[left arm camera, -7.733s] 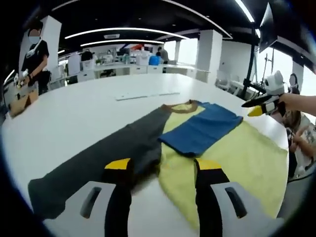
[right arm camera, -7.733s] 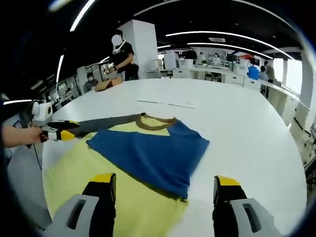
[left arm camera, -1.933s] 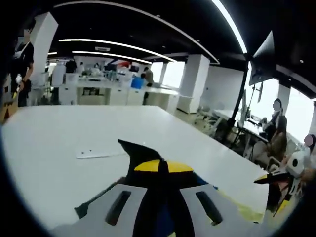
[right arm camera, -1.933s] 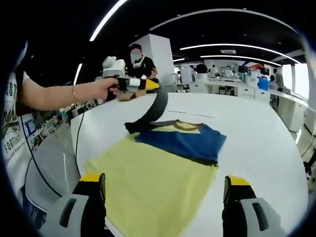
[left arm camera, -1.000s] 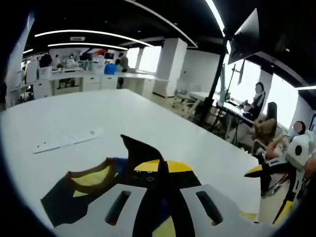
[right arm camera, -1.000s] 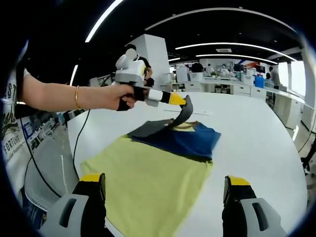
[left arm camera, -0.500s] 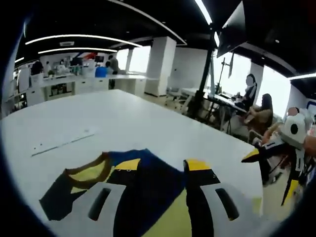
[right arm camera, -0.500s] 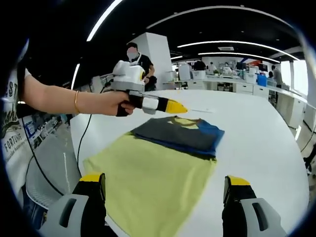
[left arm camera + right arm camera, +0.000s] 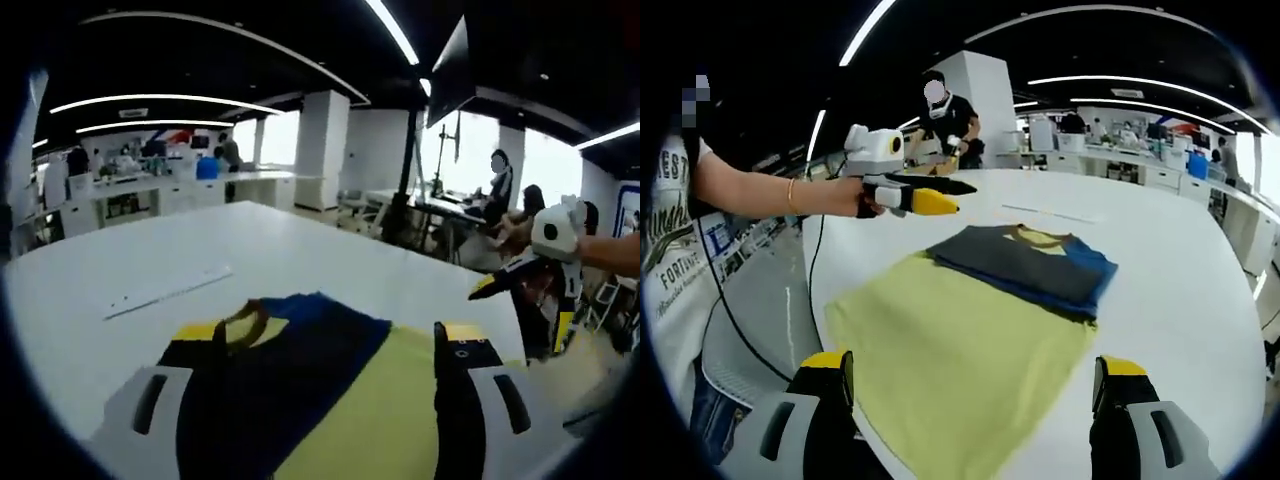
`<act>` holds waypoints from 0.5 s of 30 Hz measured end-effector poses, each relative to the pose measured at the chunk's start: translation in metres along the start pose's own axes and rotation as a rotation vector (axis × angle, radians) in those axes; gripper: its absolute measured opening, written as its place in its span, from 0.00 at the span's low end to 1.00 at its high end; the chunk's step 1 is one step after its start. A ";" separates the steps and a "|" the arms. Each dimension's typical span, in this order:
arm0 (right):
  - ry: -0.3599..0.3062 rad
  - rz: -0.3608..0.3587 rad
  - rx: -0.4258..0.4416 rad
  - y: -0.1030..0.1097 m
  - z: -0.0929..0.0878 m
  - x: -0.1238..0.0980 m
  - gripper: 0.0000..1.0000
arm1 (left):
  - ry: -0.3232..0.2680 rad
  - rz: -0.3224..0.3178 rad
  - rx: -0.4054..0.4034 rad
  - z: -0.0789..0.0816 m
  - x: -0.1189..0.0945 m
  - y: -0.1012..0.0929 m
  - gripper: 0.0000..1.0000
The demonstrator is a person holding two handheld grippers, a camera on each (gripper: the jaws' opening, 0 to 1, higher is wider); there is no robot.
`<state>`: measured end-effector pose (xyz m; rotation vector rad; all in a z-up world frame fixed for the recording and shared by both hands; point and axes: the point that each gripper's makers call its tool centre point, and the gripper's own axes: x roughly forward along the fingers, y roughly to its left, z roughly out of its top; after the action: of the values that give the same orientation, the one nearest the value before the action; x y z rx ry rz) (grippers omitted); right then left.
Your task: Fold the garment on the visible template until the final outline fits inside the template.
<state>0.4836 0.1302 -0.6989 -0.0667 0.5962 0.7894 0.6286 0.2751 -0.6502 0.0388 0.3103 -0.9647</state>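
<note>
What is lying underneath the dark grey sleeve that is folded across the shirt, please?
The blue sleeve lies directly under the dark grey sleeve, peeking out along its edge, with the yellow shirt body beneath both. The rest of the blue sleeve is covered.

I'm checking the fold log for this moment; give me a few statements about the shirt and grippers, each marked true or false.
1. The grey sleeve lies folded over the blue sleeve. True.
2. The left gripper is clamped on cloth. False: its jaws are open, holding nothing, above the table.
3. The right gripper is open. True.
4. The yellow shirt hangs in the air. False: it lies flat on the table.
5. The brown collar shows. True.
</note>
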 end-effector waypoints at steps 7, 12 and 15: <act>0.024 0.034 -0.027 0.010 -0.004 0.000 0.99 | 0.007 -0.007 0.044 -0.017 -0.053 -0.009 0.94; 0.057 0.056 -0.043 0.015 -0.012 -0.001 0.99 | 0.040 -0.009 0.053 -0.039 -0.082 -0.017 0.99; 0.082 0.065 -0.060 0.017 -0.019 -0.002 0.99 | 0.066 -0.018 0.066 -0.052 -0.097 -0.026 0.99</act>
<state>0.4621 0.1362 -0.7110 -0.1359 0.6546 0.8708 0.5434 0.3471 -0.6704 0.1281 0.3402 -0.9927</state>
